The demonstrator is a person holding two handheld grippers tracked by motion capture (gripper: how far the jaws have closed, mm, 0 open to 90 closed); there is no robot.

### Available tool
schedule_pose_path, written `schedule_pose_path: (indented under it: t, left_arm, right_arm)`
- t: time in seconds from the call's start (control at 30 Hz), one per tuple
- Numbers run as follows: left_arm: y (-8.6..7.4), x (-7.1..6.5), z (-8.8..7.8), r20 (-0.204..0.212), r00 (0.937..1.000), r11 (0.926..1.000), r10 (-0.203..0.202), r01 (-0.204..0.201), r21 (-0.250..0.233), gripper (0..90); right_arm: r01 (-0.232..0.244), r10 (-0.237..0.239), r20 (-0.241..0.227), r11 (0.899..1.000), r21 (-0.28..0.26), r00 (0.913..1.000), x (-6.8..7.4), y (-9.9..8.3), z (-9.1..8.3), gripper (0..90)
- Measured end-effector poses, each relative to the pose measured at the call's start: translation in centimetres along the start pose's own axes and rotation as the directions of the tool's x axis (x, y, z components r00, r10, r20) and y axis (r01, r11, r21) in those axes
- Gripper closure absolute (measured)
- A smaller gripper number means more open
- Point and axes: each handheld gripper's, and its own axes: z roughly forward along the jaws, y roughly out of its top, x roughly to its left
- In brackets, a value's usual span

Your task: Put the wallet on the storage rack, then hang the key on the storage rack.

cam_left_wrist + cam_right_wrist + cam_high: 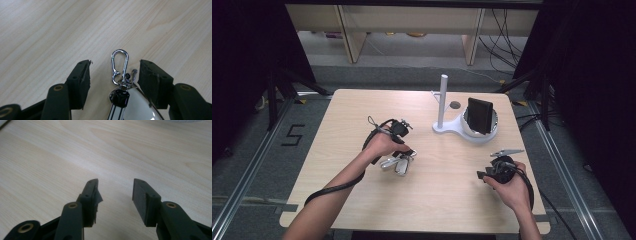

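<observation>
A key ring [398,164] lies on the light wooden table [362,115], left of the middle. In the left gripper view its silver snap hook [120,65] points away from me, joined to a black glossy fob [120,98] over a shiny rounded piece [141,108]. My left gripper [114,63] [406,154] hangs just over it, open, with the hook between the jaws and neither pad touching it. My right gripper [484,175] [115,182] rests low at the front right, open over bare wood with nothing between its fingers.
A white stand [452,127] with an upright post [443,100] sits at the back right of the table. Its round cradle holds a black flat device [479,116]. Cables trail from both grippers. Dark floor and rails surround the table.
</observation>
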Motion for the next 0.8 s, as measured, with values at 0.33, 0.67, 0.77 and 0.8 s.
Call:
schedule_pose_path:
  t: [0.33, 0.67, 0.77, 0.8]
  left_arm:
    - [1.3, -0.4, 0.5, -0.005, 0.9996, 0.9967, 0.029, -0.029, 0.076, 44.5]
    - [1.6, -0.2, 0.9, -0.004, 0.9994, 0.9909, 0.034, -0.033, 0.13, 50.4]
    - [2.0, -0.3, 1.0, -0.007, 0.9992, 0.9869, 0.04, -0.038, 0.157, 52.3]
    - [2.2, -0.3, 1.1, -0.003, 0.9989, 0.984, 0.047, -0.045, 0.172, 52.6]
  right_arm:
    - [-0.01, 0.01, -0.007, 1.0, 0.001, 0.9999, 0.0, 0.0, -0.1, 56.5]
    - [-0.015, 0.015, -0.012, 1.0, -0.005, 0.9998, 0.1, 0.0, -0.3, 56.5]
    - [-0.014, 0.013, -0.024, 0.999, -0.042, 0.9996, 0.0, -0.1, 0.0, 56.5]
    - [-0.014, 0.013, -0.025, 0.999, -0.041, 0.9996, 0.0, -0.1, 0.0, 56.5]
